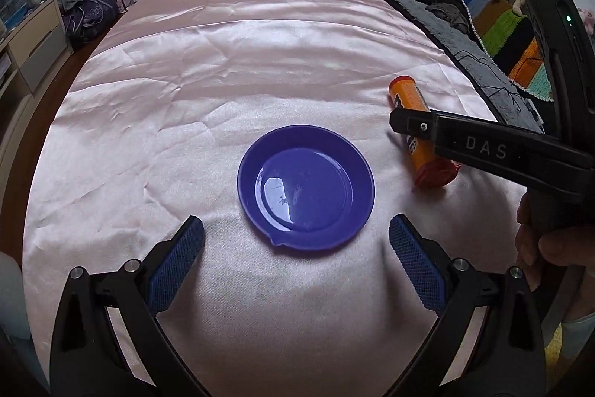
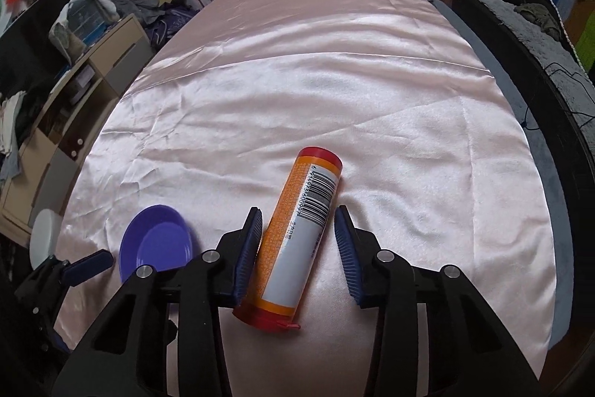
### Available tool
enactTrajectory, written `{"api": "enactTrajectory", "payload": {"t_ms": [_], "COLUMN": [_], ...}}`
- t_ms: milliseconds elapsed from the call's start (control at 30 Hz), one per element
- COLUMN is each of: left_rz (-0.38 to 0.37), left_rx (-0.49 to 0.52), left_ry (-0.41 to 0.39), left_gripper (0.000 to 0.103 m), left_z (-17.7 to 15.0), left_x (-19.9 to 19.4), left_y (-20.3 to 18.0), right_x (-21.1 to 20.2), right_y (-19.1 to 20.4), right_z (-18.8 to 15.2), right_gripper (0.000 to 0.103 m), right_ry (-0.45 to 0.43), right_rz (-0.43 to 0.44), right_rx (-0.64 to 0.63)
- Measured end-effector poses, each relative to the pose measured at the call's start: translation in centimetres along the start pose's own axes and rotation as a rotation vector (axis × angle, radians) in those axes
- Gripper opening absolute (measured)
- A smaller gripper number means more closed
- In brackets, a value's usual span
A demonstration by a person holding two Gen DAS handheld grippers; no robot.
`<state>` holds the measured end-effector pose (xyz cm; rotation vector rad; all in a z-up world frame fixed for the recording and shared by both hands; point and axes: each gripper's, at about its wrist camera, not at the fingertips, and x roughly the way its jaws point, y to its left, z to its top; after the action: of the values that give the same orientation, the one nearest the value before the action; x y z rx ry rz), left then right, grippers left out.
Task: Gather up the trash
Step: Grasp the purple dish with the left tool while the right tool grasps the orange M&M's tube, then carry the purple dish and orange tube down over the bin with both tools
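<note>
Cloth [image 2: 334, 92] first: pink satin sheet covers the whole table, wrinkled, slippery-looking. On it, blue plate [image 1: 305, 186] sits flat and empty, near-centre in the left wrist view, small spout notch on the rim facing the camera. Left gripper [image 1: 296, 248] hangs just short of the plate's near rim, jaws spread wide, holding nothing. Right gripper [image 2: 297, 250] is down over the orange tube [image 2: 297, 233], jaws partly open and straddling it; the left pad looks touching or nearly touching the tube wall, the right pad shows a clear gap, so no grip yet. Tube lies on its side on the cloth, just right of the plate and apart from it. Long axis runs roughly along the gripper's line of sight, tilted a bit: far end leans right, near red-capped end leans left and sits back between the finger bases. Barcode and white label face up. Step in hand, my read: grasp of the tube, approach done, closure pending. Next move calls for squeezing across the tube's width, near mid-length, then a lift toward the plate, presumably the collection spot. Risk: round body on slick satin may roll or skid as one pad pushes first.
</note>
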<state>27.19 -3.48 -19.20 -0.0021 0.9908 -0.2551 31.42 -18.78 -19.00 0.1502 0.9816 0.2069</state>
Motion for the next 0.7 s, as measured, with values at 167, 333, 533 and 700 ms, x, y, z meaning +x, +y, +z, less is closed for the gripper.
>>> {"api": "enactTrajectory", "payload": {"t_ms": [167, 333, 533, 700], "left_rz": [0.023, 0.042, 0.051, 0.072], "left_rx": [0.028, 0.050, 0.049, 0.060], "left_ry": [-0.020, -0.031, -0.042, -0.069], "left_gripper": [0.088, 0.075, 0.074, 0.074], "left_z": [1.0, 1.7, 1.3, -0.1], "left_x": [0.9, 1.1, -0.2, -3.2], "left_y": [-0.8, -0.9, -0.6, -0.6], "right_x": [0.2, 0.3, -0.6, -3.0], "right_y": [-1.0, -0.8, -0.9, -0.3], "right_z": [0.7, 0.7, -0.2, -1.8], "right_gripper": [0.038, 0.035, 0.031, 0.030], "right_ry": [-0.013, -0.020, -0.003, -0.008], "right_rz": [-0.015, -0.013, -0.004, -0.008], "right_rx": [-0.004, -0.027, -0.034, -0.044]}}
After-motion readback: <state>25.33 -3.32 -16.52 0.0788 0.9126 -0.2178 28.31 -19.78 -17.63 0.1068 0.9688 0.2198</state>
